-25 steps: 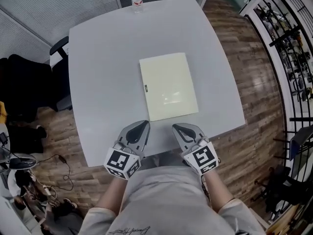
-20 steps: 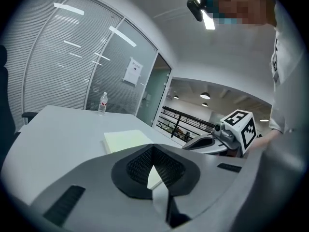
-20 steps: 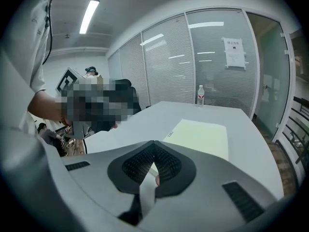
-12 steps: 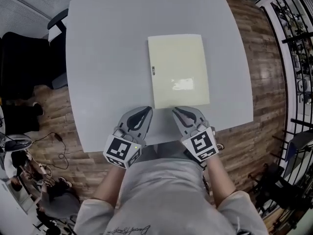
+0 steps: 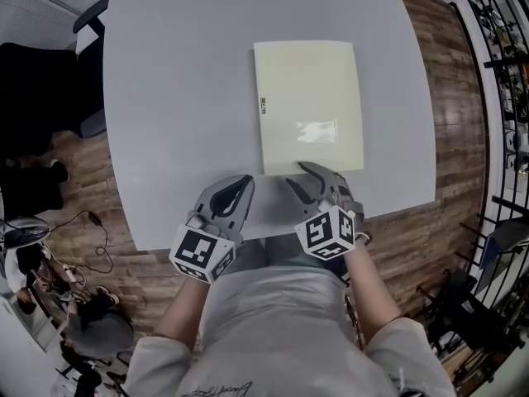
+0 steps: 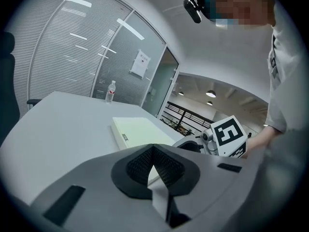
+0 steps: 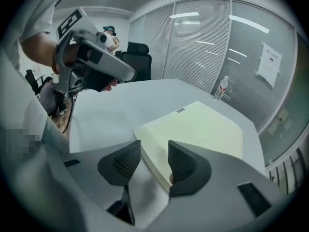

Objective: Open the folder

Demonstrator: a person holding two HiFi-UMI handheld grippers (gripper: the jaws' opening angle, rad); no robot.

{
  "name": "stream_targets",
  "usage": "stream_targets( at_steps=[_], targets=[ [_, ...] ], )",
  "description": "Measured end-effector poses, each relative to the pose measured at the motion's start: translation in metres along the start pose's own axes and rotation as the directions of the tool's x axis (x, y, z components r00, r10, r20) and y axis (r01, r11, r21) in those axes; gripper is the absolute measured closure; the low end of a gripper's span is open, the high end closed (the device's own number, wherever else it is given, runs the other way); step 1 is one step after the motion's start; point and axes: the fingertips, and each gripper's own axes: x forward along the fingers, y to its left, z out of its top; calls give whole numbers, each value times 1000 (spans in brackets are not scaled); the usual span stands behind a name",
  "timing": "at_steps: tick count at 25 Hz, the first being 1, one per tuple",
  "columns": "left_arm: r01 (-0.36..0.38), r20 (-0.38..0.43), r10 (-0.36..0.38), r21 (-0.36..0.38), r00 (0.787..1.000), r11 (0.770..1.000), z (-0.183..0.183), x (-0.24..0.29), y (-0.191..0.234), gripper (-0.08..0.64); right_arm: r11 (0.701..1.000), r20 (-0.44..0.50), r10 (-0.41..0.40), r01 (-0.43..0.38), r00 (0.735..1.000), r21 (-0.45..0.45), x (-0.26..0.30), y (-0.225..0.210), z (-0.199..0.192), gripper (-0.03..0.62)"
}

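So the pale yellow folder (image 5: 308, 106) is lying flat and closed on the grey table (image 5: 182, 98). The right gripper (image 5: 297, 174) is at the folder's near edge. Its jaws have just been opening and stand apart around that edge, not pinching it. The left gripper (image 5: 245, 182) sits just left of the folder's near corner, jaws clenched together on nothing.

- On the folder (image 5: 310, 98), the label (image 5: 264, 106) print is too small to read.
- The table (image 5: 182, 98) far edge runs off the head view's top.
- The bottle (image 6: 111, 92) shows no readable detail.
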Motion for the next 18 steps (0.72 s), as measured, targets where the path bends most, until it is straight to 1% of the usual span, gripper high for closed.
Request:
stream_targets(
  at_steps=[2,5,11,14,18],
  targets=[
    [4,-2,-4,-8,1000,1000,-3,1,1,551,998,-32,-22,20,999,-58,7,2,-4,393],
    [6,-4,-6,-18,1000,1000,-5,4,1,551,992,-73,-59,51,996,-117,13,2,-11,376],
    [0,2,0,-42,1000,999,-6,5,5,551,970,-106,-134,109,985,-216,22,1,-15,374],
    [-7,-1,7,-54,1000,999,-9,6,6,551,967,-97,-150,126,984,-220,23,-1,-15,380],
    [-16,-4,16,-62,1000,998,-11,4,9,551,981,-82,-115,100,990,-169,20,-2,-12,397]
  ],
)
